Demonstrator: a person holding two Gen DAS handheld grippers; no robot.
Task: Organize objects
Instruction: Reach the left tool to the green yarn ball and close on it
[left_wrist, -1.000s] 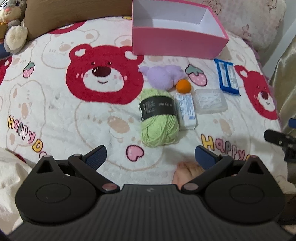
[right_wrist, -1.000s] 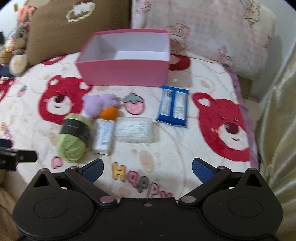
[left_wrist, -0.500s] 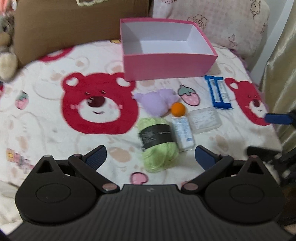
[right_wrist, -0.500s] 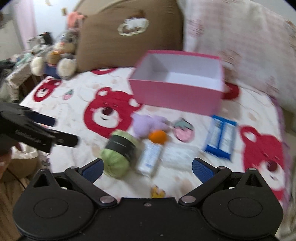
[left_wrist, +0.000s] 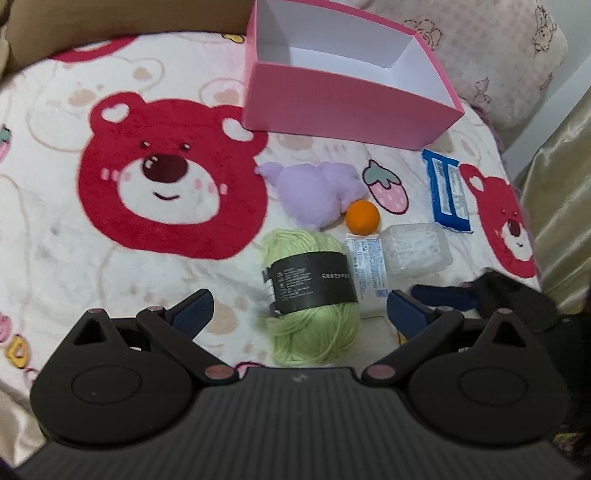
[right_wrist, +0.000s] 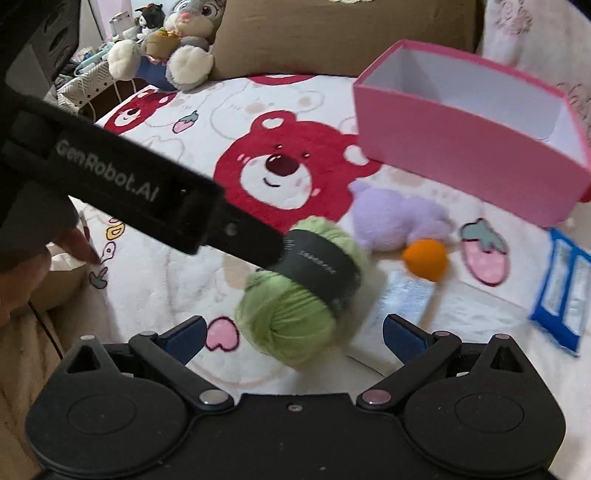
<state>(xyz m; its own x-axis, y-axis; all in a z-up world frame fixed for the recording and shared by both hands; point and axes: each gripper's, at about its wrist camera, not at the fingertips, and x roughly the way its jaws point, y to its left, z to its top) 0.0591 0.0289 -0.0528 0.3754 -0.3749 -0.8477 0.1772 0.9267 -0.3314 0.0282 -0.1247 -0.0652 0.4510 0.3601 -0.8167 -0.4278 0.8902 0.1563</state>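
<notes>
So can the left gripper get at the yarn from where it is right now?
Probably yes. The left gripper is open, and the yarn lies on the blanket right ahead between its fingers, nothing over it. The right gripper is close beside it and might crowd the grasp.

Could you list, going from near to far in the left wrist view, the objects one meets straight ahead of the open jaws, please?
Green yarn ball → orange ball → purple plush → pink box.
</notes>
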